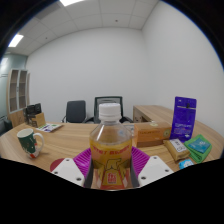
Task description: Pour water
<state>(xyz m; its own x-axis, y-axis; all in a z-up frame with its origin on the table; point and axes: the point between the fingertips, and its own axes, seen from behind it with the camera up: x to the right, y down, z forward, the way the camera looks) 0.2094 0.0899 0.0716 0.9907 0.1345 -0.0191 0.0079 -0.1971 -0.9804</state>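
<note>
The jaws (111, 172) are clenched on a clear plastic bottle of amber liquid with a white cap (109, 140), the magenta pads (136, 160) pressing its sides; it stands upright between them, above the light wooden worktop (70, 140). Left of the jaws and beyond, a green mug (27, 141) stands on the worktop. Right of the jaws lie a green packet (199, 147) and a cardboard box (150, 132), with an upright purple box (183, 117) behind. Farther ahead, two black office chairs (76, 110) stand against the white wall.
</note>
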